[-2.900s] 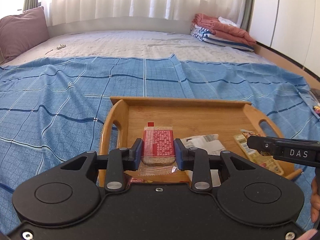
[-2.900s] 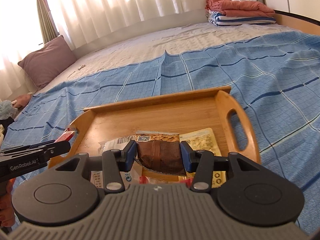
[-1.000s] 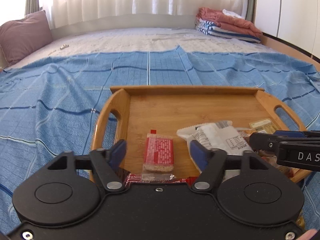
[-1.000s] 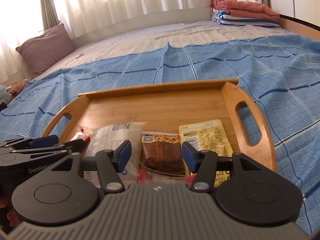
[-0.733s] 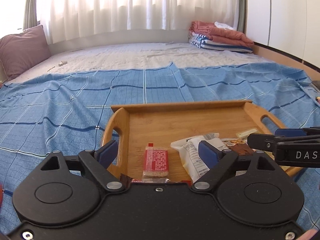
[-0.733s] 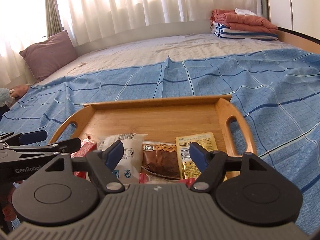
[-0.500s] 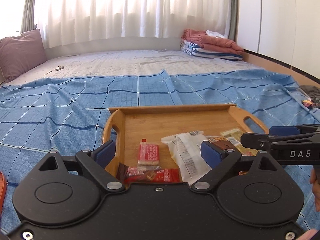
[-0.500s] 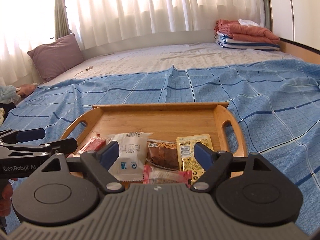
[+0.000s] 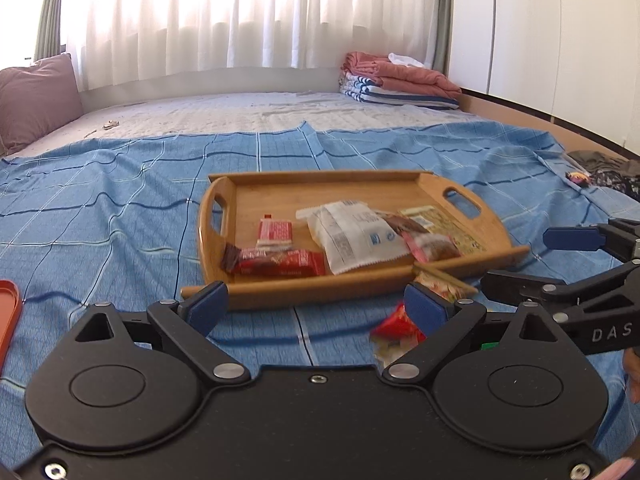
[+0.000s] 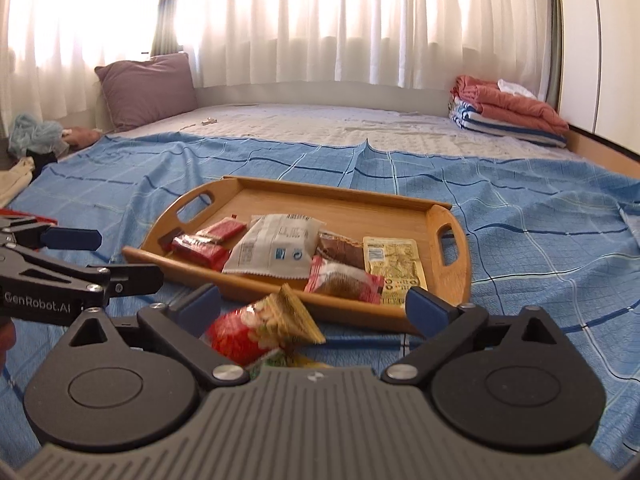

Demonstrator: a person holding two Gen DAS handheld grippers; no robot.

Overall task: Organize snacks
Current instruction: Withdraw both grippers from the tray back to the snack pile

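A wooden tray (image 9: 492, 224) lies on the blue checked bedspread and holds several snacks. Among them are a red bar (image 9: 280, 262), a small red wafer packet (image 9: 274, 232), a white packet (image 9: 356, 236), a brown packet (image 10: 340, 248) and a yellow packet (image 10: 394, 264). My left gripper (image 9: 316, 306) hangs before the tray's near rim, jaws opening, nothing between them. My right gripper (image 10: 312, 304) is also opening wide. A red snack bag (image 10: 248, 332) lies on the bedspread below and between its fingers, untouched by the pads. Each gripper shows in the other's view (image 9: 516, 259) (image 10: 120, 258).
An orange-red flat thing (image 9: 8, 320) lies at the left edge. Folded blankets (image 9: 400, 80) and a purple pillow (image 10: 148, 88) sit at the far end of the bed. Dark clothes (image 9: 608, 172) lie at the right, and more cloth (image 10: 32, 140) at the left.
Both grippers let go of their packets, opened wide and drew back from the tray. The red wafer packet and the brown packet stay on the tray. The red snack bag came into view.
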